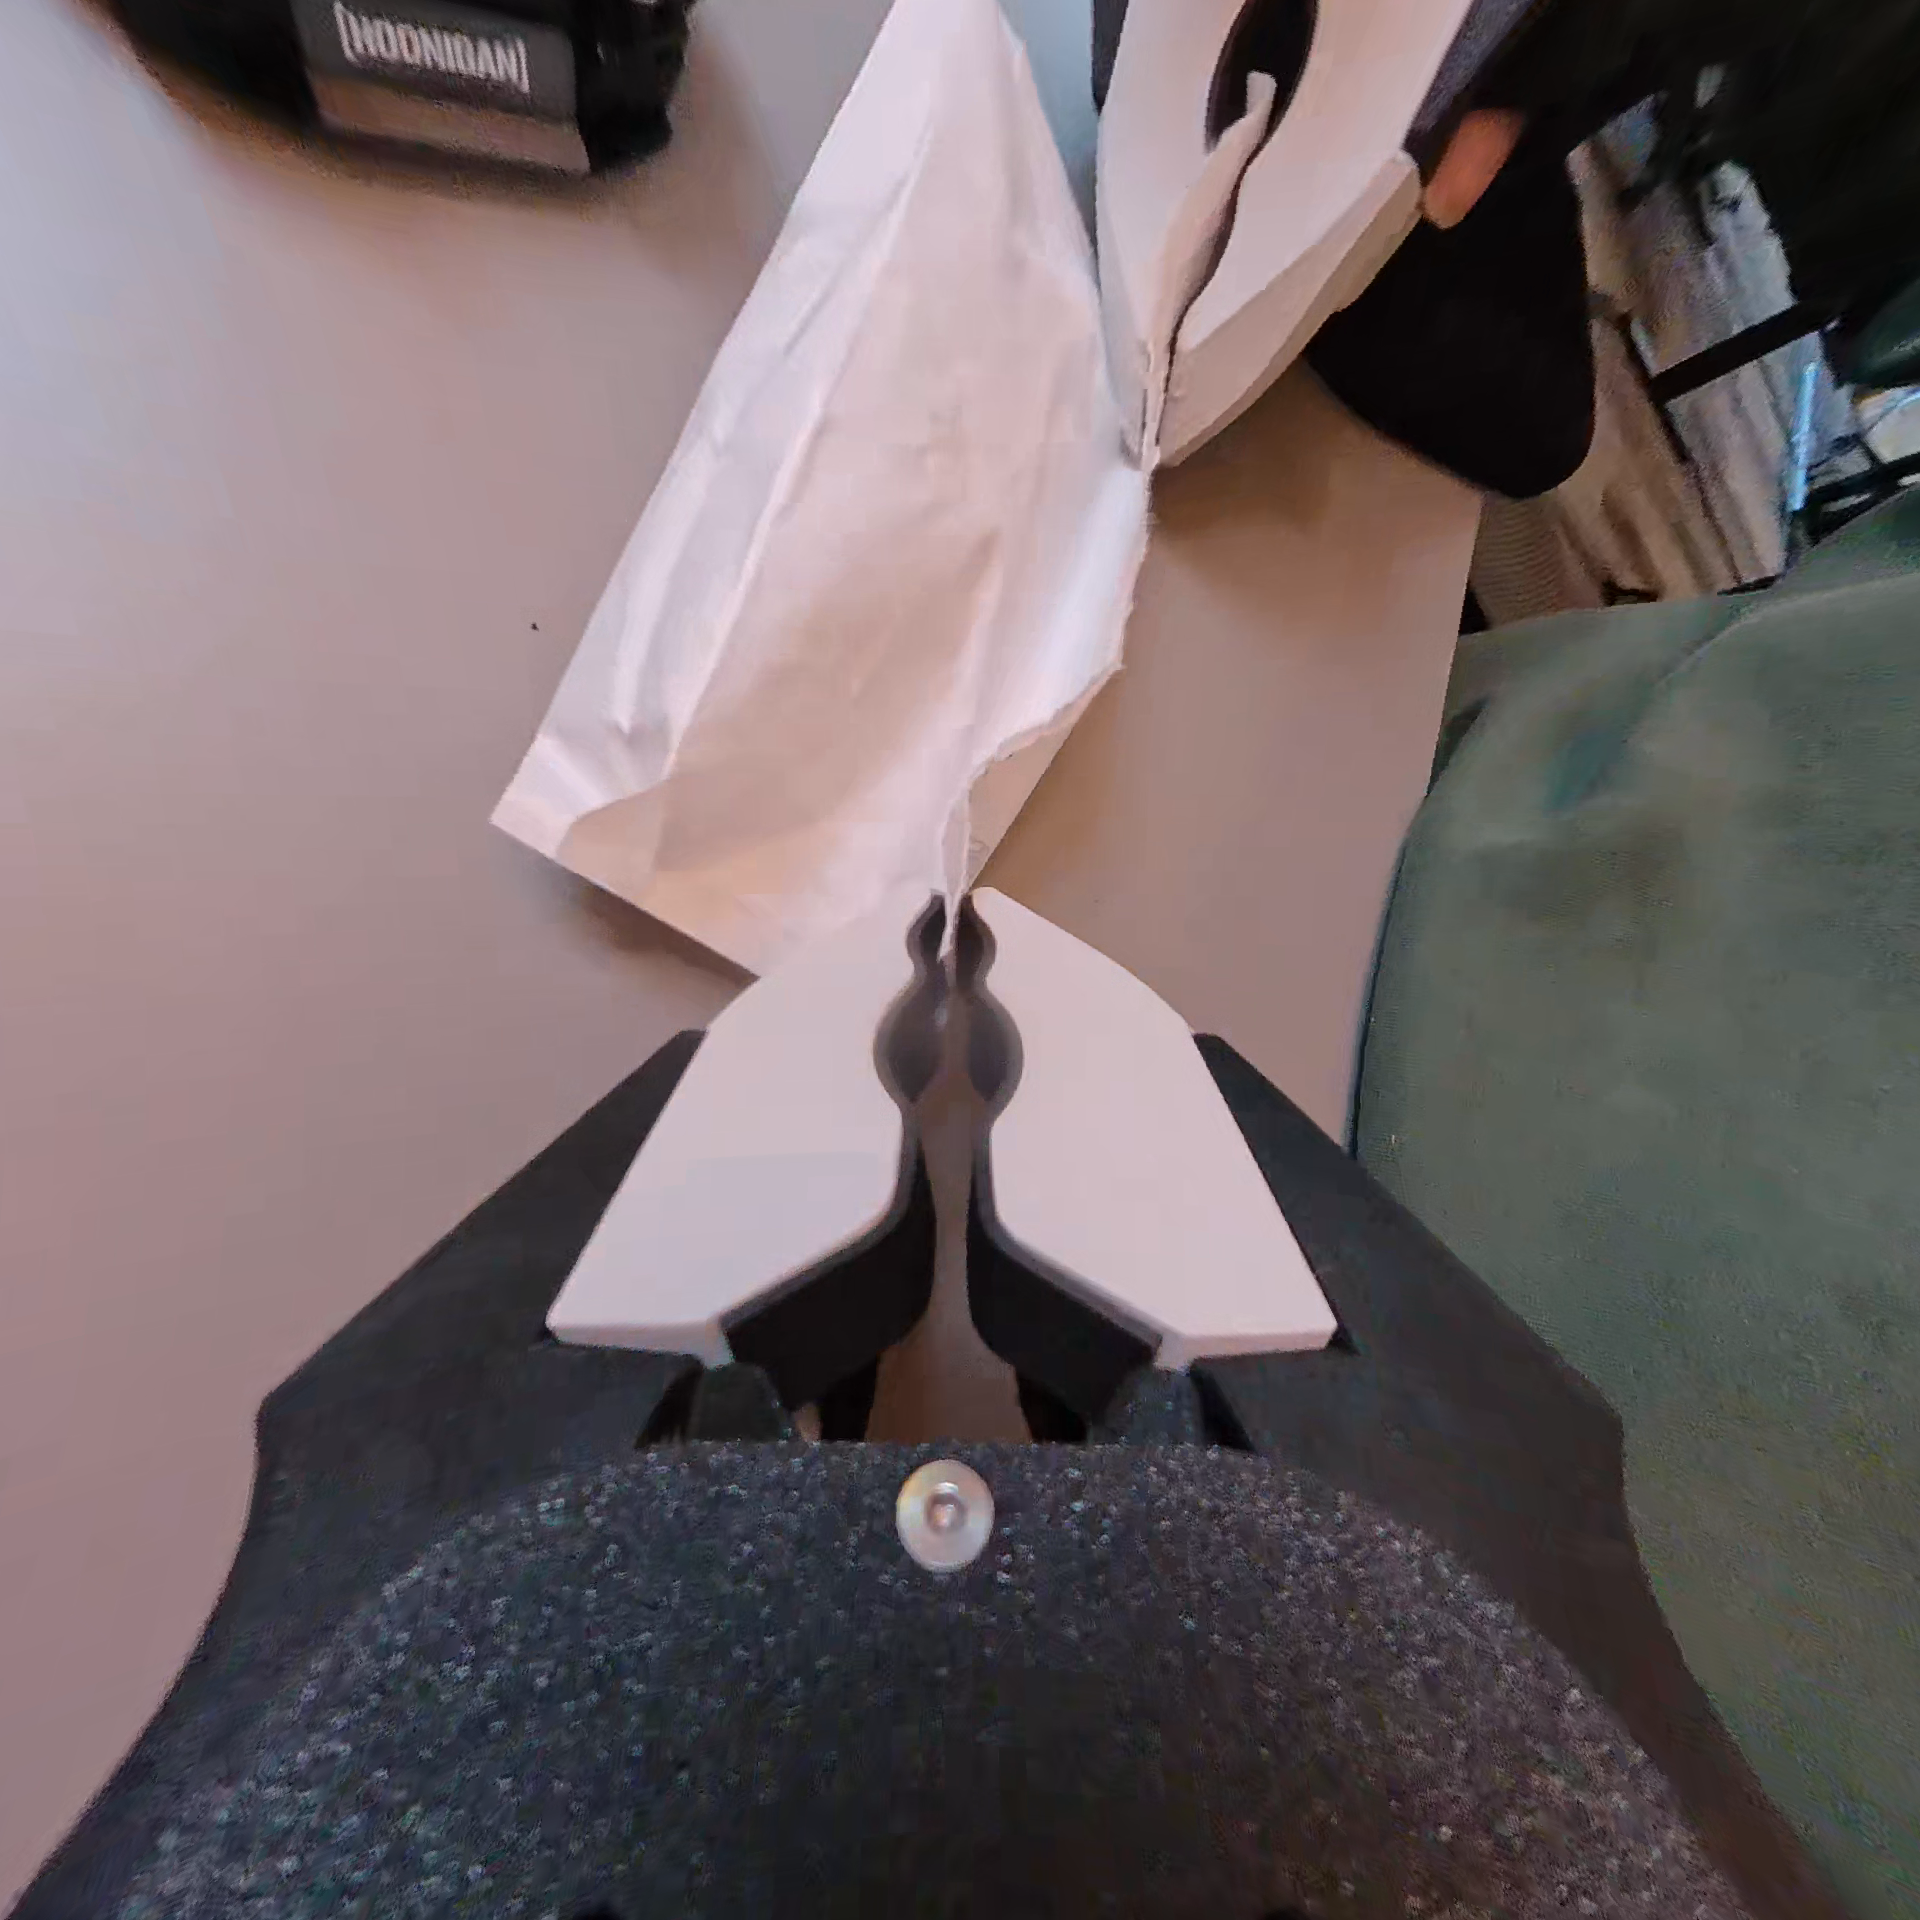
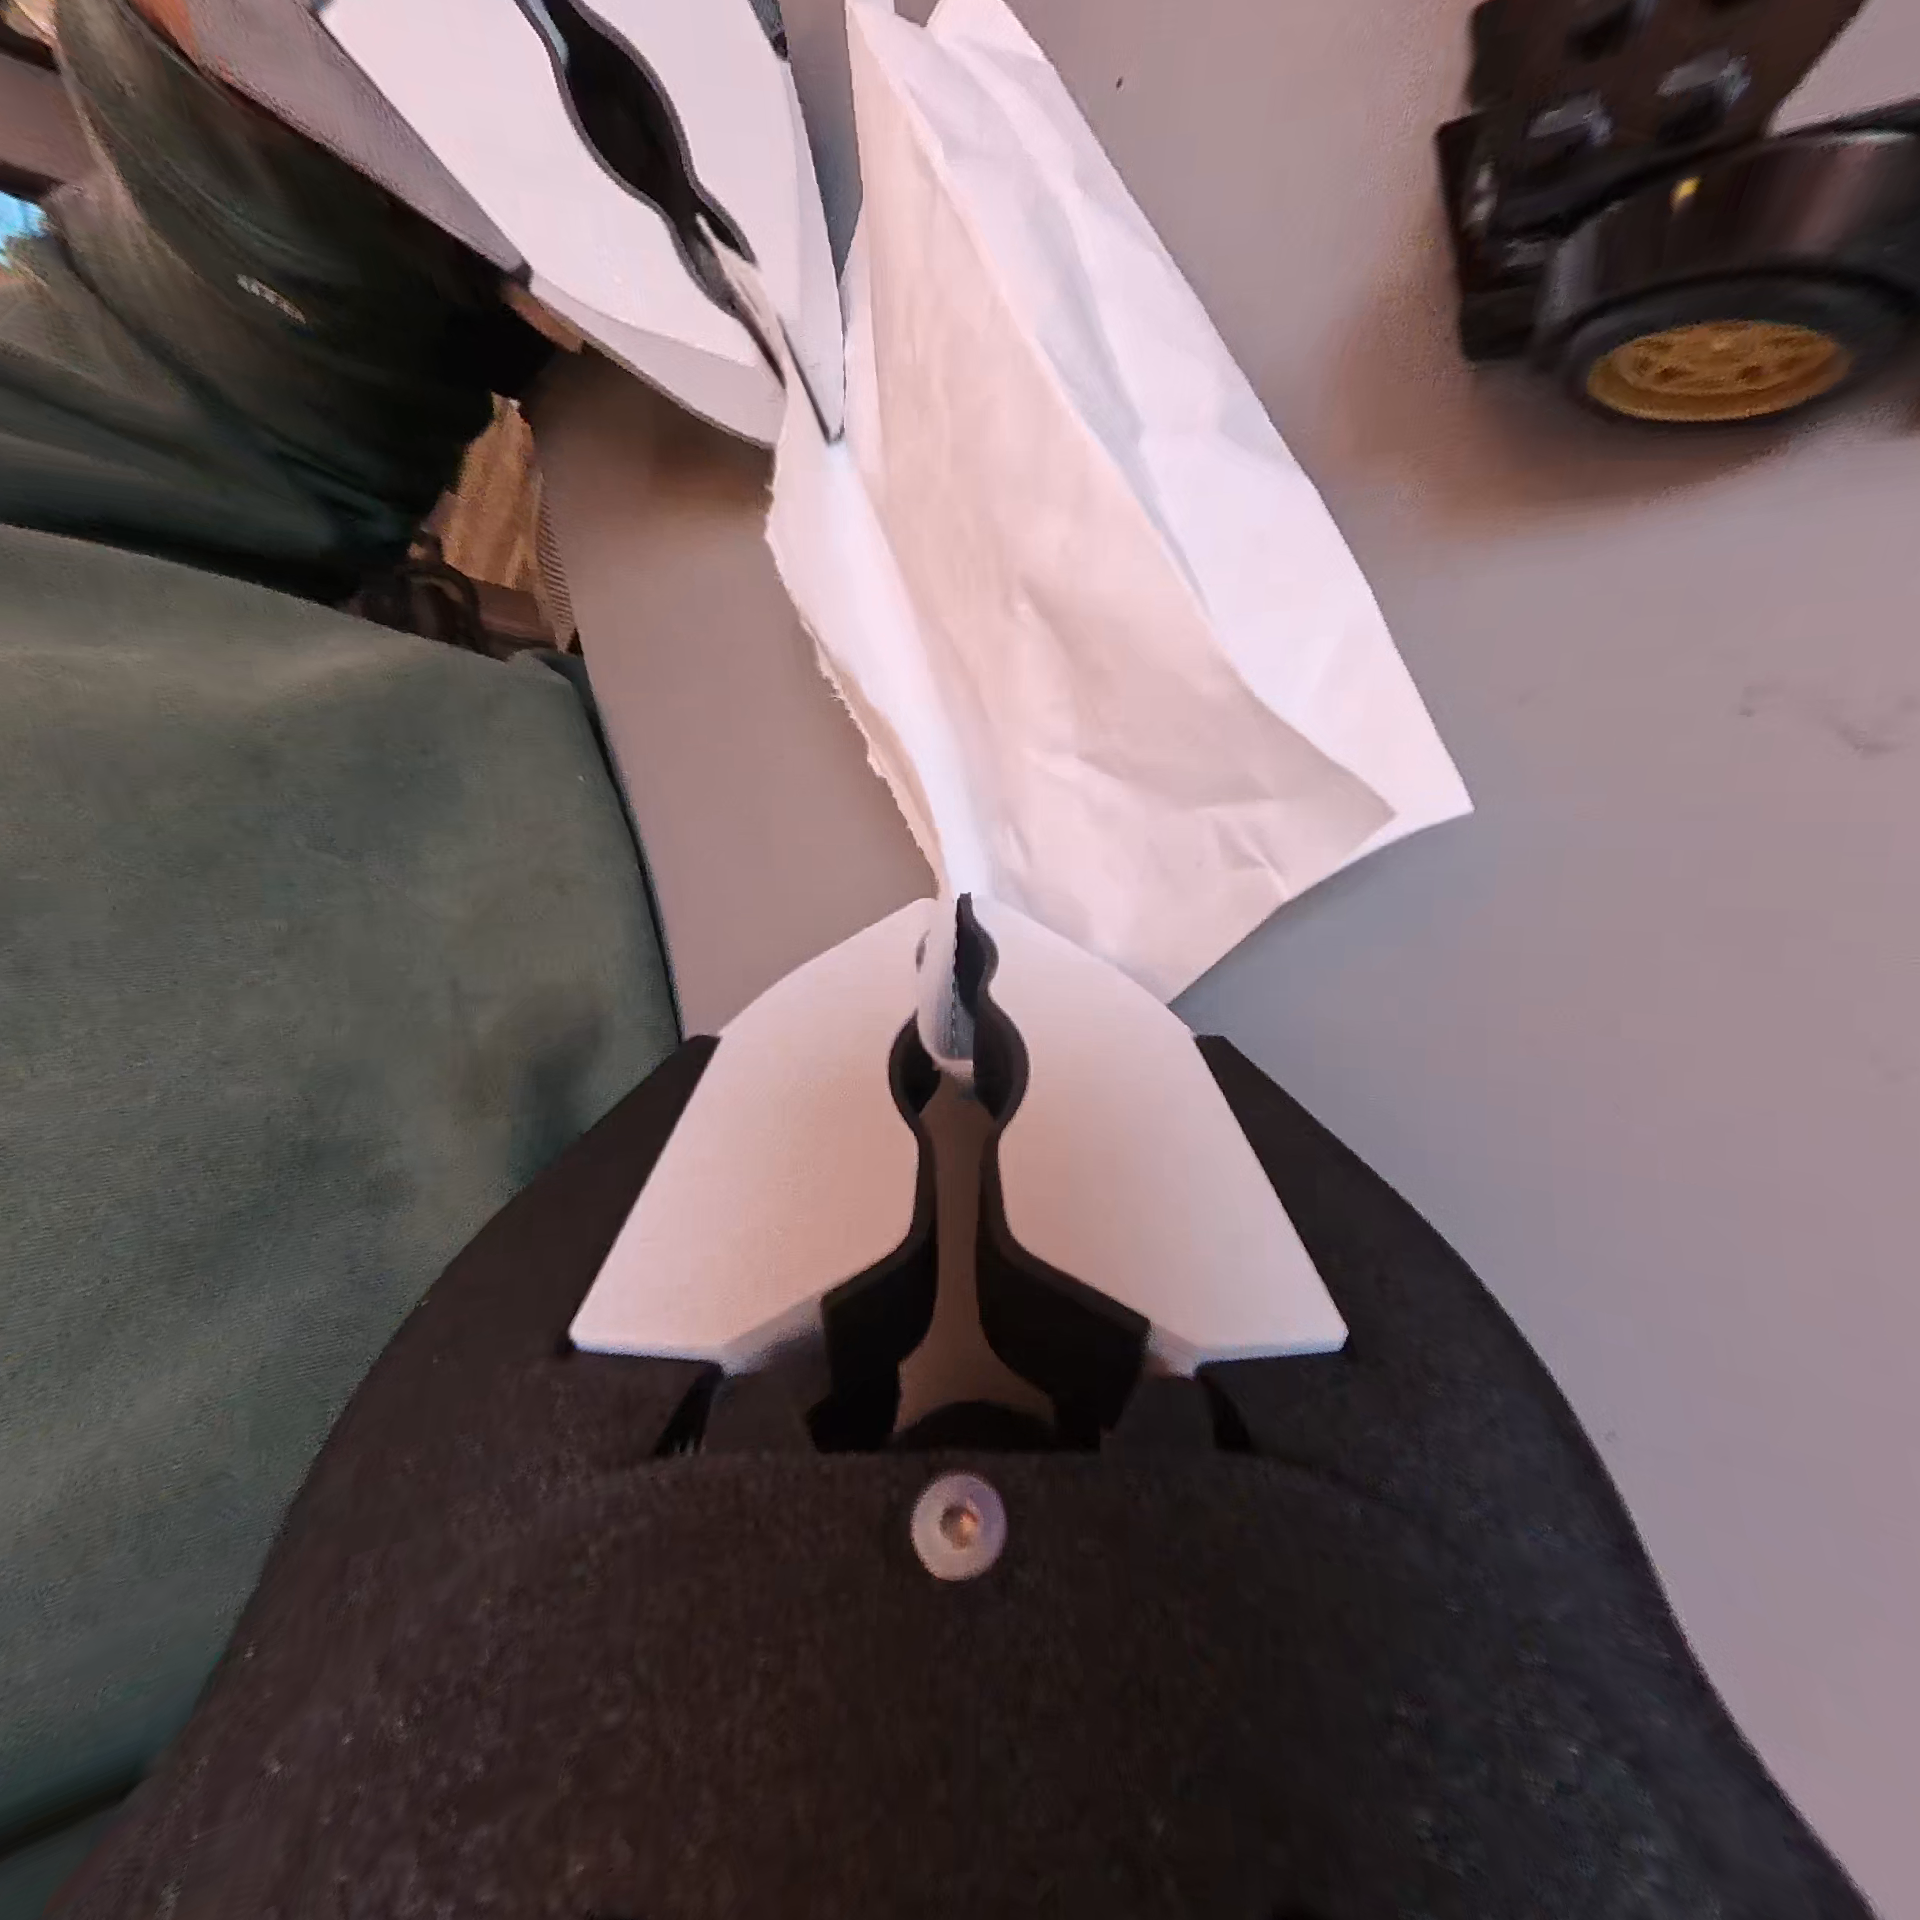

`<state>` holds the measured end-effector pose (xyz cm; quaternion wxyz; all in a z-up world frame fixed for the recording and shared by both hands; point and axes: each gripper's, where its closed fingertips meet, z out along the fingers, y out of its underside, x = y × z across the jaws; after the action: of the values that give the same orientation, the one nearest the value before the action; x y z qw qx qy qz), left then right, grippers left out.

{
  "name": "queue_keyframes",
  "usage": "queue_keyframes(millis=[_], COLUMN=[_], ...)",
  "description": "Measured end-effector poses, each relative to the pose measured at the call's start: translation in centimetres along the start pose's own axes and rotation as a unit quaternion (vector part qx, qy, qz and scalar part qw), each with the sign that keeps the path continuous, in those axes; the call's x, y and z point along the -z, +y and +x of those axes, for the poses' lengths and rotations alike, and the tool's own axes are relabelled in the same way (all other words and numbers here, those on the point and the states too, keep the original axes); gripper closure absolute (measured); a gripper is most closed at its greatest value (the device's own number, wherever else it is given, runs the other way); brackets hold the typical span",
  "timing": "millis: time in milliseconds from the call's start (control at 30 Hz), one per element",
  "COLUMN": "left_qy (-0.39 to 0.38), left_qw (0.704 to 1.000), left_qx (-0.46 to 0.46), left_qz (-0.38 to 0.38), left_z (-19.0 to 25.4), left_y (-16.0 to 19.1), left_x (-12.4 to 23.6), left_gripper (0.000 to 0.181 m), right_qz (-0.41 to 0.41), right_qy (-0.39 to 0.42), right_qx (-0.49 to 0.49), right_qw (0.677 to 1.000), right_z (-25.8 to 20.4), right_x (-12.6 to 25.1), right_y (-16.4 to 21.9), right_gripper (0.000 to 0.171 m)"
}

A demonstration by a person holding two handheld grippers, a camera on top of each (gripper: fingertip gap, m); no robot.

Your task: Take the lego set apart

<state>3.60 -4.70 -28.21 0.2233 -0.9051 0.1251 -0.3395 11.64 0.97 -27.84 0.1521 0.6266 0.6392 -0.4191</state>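
A white paper bag [image 1: 883, 520] with a torn edge is held up over the grey table [image 1: 260, 623] between both grippers. My left gripper [image 1: 948, 925] is shut on the lower end of the torn edge. My right gripper [image 1: 1153, 416] shows farther off, shut on the same edge. In the right wrist view my right gripper [image 2: 961, 935] pinches the bag [image 2: 1039, 571], and the left gripper [image 2: 821, 416] clamps it higher up. A black lego car [image 2: 1621, 208] with a gold wheel [image 2: 1720, 379] stands on the table [image 2: 1558, 1039], apart from both grippers. It also shows in the left wrist view [image 1: 436, 94].
Green cloth [image 1: 1662, 1039] lies beyond the table's near edge, and also shows in the right wrist view [image 2: 260, 935]. A hand in a black sleeve [image 1: 1475, 312] holds the right gripper. What is inside the bag is hidden. About 11 centimetres separates my left fingertips from my right.
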Motion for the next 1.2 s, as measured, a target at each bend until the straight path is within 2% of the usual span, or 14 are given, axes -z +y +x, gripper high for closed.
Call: queue_keyframes(millis=[167,333,500,567,667,733,767,800,833,867,967,1000,1067,1200], left_qy=[-0.018,-0.029,-0.003,0.000,-0.002,0.002,0.005,0.008,0.011,0.012,0.010,0.005,-0.005,-0.038], left_qw=[0.999,0.999,0.999,0.999,0.999,0.999,0.999,0.999,0.999,0.999,0.999,0.999,0.999,0.995], left_qx=[0.002,0.003,0.021,0.017,0.007,0.005,0.005,0.004,0.003,0.003,-0.011,-0.014,-0.042,-0.097], left_qz=[-0.035,-0.044,-0.028,-0.031,-0.038,-0.039,-0.040,-0.041,-0.041,-0.040,-0.034,-0.032,-0.032,0.000], left_z=[-0.3,-0.6,-0.6,-0.6,-0.6,-0.6,-0.5,-0.5,-0.5,-0.4,-0.4,-0.4,-0.3,0.4], left_y=[-0.1,-0.6,-1.1,-1.1,-1.1,-1.1,-1.0,-1.0,-0.9,-1.0,-1.0,-1.0,-0.7,-0.6], left_x=[-0.1,-0.3,-0.5,-0.5,-0.5,-0.5,-0.4,-0.4,-0.4,-0.4,-0.3,-0.2,0.1,0.7], left_gripper=[0.180,0.180,0.180,0.180,0.180,0.180,0.180,0.180,0.180,0.180,0.181,0.181,0.176,0.156], right_qz=[0.013,0.026,0.078,0.038,-0.033,-0.039,-0.036,-0.030,-0.029,-0.033,-0.050,-0.053,-0.072,-0.085], right_qy=[0.045,0.171,0.246,0.285,0.345,0.355,0.345,0.337,0.322,0.298,0.173,0.140,0.080,0.016], right_qx=[0.020,0.125,0.325,0.389,0.450,0.477,0.491,0.502,0.503,0.478,0.282,0.222,0.140,0.056], right_qw=[0.999,0.977,0.910,0.875,0.823,0.803,0.799,0.796,0.801,0.825,0.942,0.964,0.984,0.995], right_z=[0.8,1.5,-3.9,-4.0,-1.1,0.5,0.9,1.1,1.3,1.5,1.0,0.8,0.4,-0.1], right_x=[0.9,2.8,4.9,3.9,2.3,1.9,1.7,1.6,1.5,1.4,0.9,0.9,0.6,-0.1], right_y=[0.2,-0.2,-2.7,-2.1,-1.1,-1.1,-1.1,-1.1,-1.0,-0.8,-0.1,-0.1,0.3,0.8], right_gripper=[0.170,0.155,0.143,0.132,0.118,0.127,0.139,0.160,0.171,0.171,0.171,0.171,0.171,0.171])
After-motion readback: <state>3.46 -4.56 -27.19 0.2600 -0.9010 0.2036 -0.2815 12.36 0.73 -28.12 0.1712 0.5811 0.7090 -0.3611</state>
